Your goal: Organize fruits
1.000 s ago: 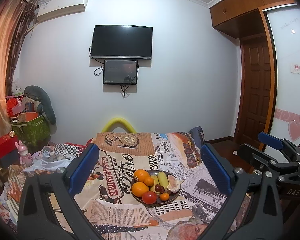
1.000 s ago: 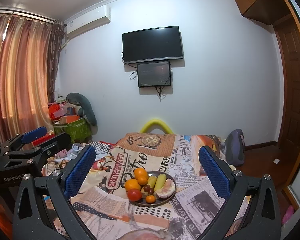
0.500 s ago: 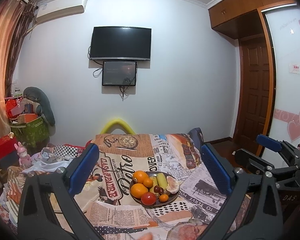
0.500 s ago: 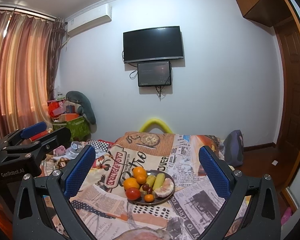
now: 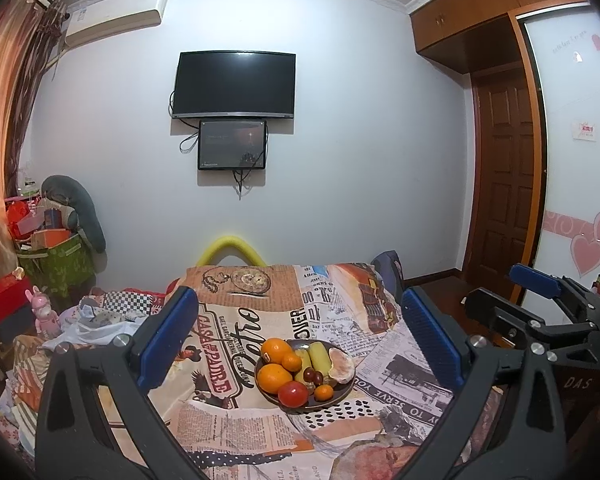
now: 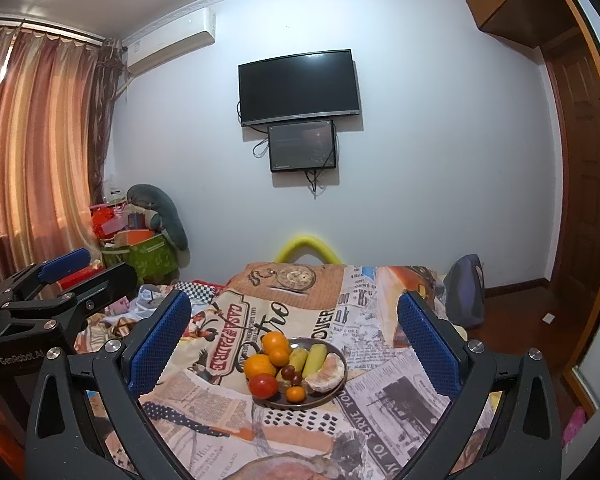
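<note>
A dark round plate [image 5: 342,398] [image 6: 332,350] sits on a table covered with a newspaper-print cloth [image 5: 228,344] [image 6: 380,320]. The plate holds oranges [image 5: 274,377] [image 6: 259,366], a red tomato [image 5: 293,394] [image 6: 263,385], dark grapes [image 5: 313,376], yellow-green fruits [image 5: 320,356] [image 6: 315,354] and a peeled citrus [image 5: 341,366] [image 6: 327,368]. My left gripper [image 5: 300,326] is open and empty, held above and short of the plate. My right gripper [image 6: 294,322] is open and empty, likewise short of the plate. Each gripper shows at the edge of the other's view.
A yellow chair back [image 5: 231,250] rises behind the table's far edge. Cluttered boxes and a green bin [image 5: 54,266] stand at the left, with loose clothes [image 5: 100,312] beside the table. A bag [image 6: 466,296] and a wooden door [image 5: 504,184] are at the right.
Both grippers have drifted slightly; the plate sits a little lower-left in the views. Both stay open and empty.
</note>
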The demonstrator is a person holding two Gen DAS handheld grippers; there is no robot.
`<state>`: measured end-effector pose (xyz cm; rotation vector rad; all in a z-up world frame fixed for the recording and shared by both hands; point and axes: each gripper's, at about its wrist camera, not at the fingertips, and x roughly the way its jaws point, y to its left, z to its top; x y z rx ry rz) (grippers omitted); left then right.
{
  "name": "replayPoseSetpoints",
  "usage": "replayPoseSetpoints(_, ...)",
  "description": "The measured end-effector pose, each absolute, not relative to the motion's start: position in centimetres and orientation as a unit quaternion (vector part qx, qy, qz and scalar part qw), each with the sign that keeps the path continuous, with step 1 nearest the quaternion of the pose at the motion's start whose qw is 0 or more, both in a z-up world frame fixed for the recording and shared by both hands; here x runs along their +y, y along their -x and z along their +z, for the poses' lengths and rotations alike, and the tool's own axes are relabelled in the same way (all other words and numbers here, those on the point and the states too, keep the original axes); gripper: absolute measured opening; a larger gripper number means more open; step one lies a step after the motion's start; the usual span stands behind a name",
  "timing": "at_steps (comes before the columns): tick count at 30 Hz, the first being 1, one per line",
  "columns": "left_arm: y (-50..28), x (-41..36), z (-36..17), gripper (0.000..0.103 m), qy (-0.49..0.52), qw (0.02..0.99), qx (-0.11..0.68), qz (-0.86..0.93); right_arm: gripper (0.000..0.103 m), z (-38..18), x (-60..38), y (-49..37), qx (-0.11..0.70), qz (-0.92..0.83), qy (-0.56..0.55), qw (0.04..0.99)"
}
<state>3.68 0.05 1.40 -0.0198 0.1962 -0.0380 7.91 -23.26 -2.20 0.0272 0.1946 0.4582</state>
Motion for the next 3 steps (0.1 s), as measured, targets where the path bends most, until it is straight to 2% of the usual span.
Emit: replayPoseSetpoints(3,-3.82,0.23,1.32,0.103,0.014,0.995,0.099,-0.017,0.103,-2.26,-23.38,-8.01,0.099,0.225,-0.015,0.969)
